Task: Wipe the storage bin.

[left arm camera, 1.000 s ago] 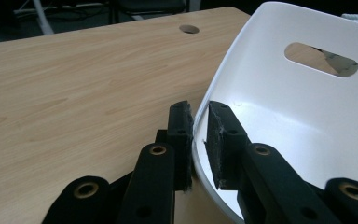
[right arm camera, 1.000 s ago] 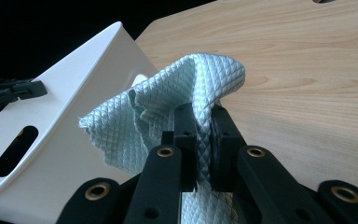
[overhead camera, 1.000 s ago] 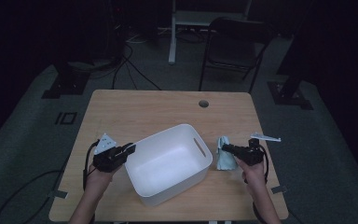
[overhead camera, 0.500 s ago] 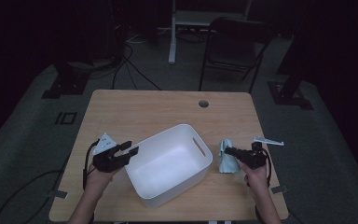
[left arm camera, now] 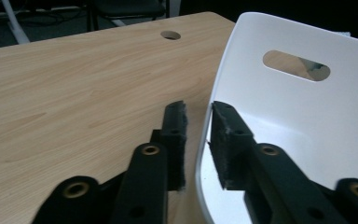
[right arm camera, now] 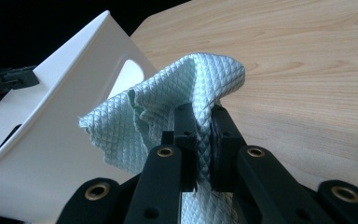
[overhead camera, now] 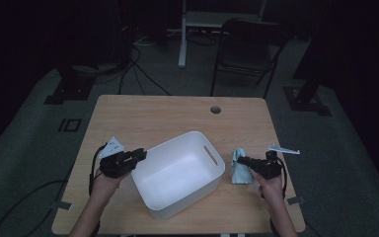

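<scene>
While the left claw (left arm camera: 198, 135) clenches the bin (overhead camera: 177, 173) rim and the right claw (right arm camera: 204, 140) grasps the cloth (right arm camera: 168, 107), the wooden table (overhead camera: 163, 118) stands in a dark room.

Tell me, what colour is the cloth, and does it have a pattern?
The cloth is pale blue-green with a small diamond weave; the right gripper view shows it best.

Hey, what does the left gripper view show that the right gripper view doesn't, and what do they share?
Left gripper view: the left gripper with its fingers astride the white bin's wall, having just been closing on it, and the round hole in the table beyond. Right gripper view: the right gripper with its fingers pinched shut on a light blue quilted cloth beside the bin's outer wall. Shared: the white bin with its handle slot, and the wooden table.
</scene>
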